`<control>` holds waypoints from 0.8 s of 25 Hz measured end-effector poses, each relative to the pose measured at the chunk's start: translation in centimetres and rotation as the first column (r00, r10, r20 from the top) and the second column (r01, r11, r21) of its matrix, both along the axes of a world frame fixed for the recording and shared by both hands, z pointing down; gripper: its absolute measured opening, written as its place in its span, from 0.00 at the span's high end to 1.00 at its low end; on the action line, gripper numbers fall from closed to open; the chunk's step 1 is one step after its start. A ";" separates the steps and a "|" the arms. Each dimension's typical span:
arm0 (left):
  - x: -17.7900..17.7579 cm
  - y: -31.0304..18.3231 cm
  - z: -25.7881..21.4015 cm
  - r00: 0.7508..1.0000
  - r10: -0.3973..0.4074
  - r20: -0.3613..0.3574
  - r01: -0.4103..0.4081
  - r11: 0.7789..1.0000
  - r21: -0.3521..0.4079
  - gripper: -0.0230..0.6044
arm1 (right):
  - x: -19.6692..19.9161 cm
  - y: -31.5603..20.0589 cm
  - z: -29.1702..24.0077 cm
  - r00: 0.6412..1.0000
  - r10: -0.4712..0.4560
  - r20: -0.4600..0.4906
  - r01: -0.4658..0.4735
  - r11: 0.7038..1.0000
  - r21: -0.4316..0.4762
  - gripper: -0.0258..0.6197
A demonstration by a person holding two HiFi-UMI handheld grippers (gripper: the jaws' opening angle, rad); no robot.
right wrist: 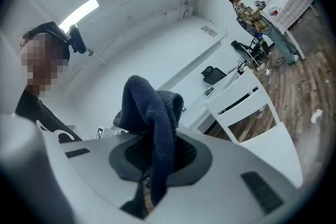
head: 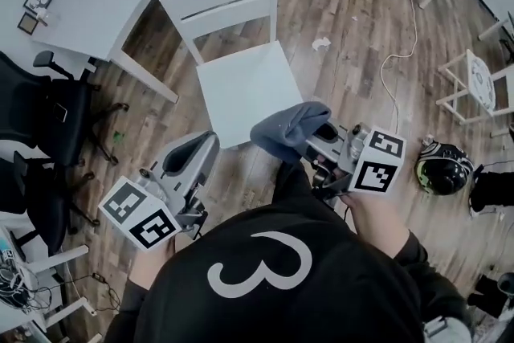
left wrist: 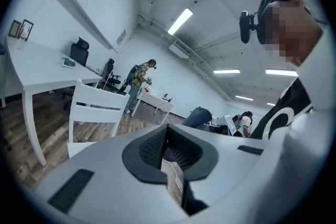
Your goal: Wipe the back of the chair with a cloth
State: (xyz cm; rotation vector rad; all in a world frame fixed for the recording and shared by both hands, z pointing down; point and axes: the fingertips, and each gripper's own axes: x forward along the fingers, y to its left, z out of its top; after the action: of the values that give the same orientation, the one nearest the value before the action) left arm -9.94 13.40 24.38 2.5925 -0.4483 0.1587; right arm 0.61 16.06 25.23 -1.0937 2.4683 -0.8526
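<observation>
Before the white chair, the right gripper jaws clamp the cloth near the seat's front corner. The left gripper jaws are closed and empty. Approach step, by judgement; next, the cloth must reach the backrest.

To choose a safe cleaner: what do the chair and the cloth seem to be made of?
The chair looks like wood painted white, smooth and fairly matte: flat slats, square edges, no grain showing; plastic cannot be excluded. The cloth seems a soft dark blue-grey textile, perhaps knit or fleece: it drapes in limp folds with a fuzzy surface.
</observation>
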 end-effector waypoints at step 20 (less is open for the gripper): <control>-9.7 15.2 -9.8 0.966 0.179 -0.184 -0.152 0.977 0.152 0.94 | -13.0 17.5 -8.0 0.969 0.072 -0.237 -0.052 0.995 0.090 0.88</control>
State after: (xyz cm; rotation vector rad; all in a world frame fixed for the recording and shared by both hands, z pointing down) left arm -19.68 28.57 14.59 2.7452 -0.1754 -0.0753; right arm -12.37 33.54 17.25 -1.3047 2.6195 -0.6253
